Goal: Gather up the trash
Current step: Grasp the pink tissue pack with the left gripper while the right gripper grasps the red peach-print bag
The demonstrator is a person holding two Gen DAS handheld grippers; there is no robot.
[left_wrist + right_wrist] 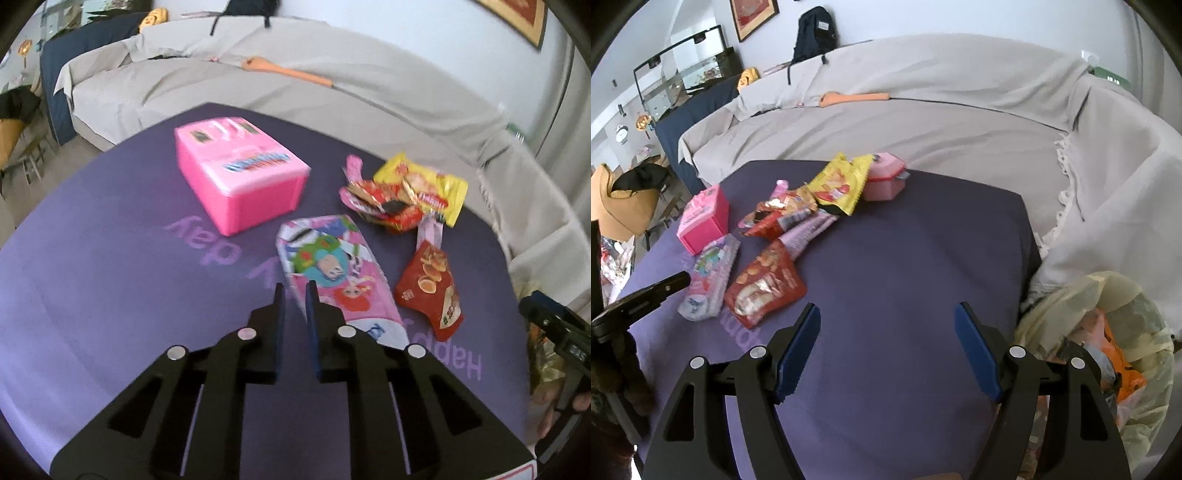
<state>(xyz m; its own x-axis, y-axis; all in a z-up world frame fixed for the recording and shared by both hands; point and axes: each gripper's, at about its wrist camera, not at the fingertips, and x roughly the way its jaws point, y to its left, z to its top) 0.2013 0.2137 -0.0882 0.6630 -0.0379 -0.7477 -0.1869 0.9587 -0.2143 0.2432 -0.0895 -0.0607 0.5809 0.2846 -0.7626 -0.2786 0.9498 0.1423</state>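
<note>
While the trash lies scattered on the purple surface point(905, 258), the nearest piece to the left hand-held gripper point(294, 291) is a pink cartoon wrapper point(332, 269), flat and just right of the centre in the left wrist view. That gripper's jaws are nearly together at the wrapper's near left edge; whether they pinch the edge cannot be told. Just right of the wrapper lies a red snack packet point(430, 291), and farther off sits a heap of crumpled wrappers point(388, 203) with a yellow packet point(439, 184) on its far right side. A pink box point(240, 177) stands to the left of the heap, apart from it. In the right wrist view a smaller pink box point(886, 181) sits at the far edge of the surface, touching the yellow packet. The right hand-held gripper point(888, 323) hangs released, jaws wide, over bare purple cloth. At its right, beside the surface, stands a bin lined with a pale bag point(1108, 332) that already holds some waste. A grey-covered sofa point(923, 118) curves behind.
</note>
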